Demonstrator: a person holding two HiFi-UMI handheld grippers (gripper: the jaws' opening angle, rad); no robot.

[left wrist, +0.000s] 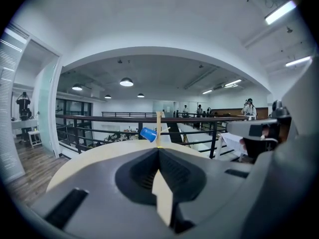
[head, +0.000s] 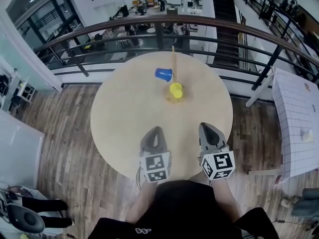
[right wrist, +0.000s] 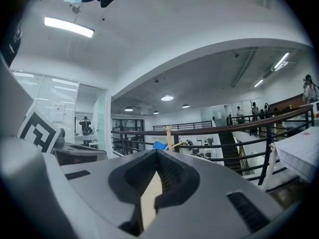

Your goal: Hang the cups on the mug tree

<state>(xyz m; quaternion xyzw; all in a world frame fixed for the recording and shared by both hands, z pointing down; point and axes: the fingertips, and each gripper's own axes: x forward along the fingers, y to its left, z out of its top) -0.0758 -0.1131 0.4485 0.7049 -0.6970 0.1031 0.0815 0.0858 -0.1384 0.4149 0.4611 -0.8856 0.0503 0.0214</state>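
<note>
One blue cup (right wrist: pixel 160 145), partly behind right claw (right wrist: pixel 157 153)

We are looking down on a round table (head: pixel 124 113) with a pale wooden top, which is standing on a floor (head: pixel 65 133) of dark wooden planks. Toward the far side of the top, a slim wooden mug tree (head: pixel 173 59) is standing upright on the table. A blue cup (head: pixel 163 74) is hanging tilted from the tree's left side, and in the left gripper view we are seeing it well clear of the tabletop. A yellow cup (head: pixel 175 89) is sitting low at the foot of the tree. We are not able to tell whether it is resting on the table or hanging from a low peg.
</note>
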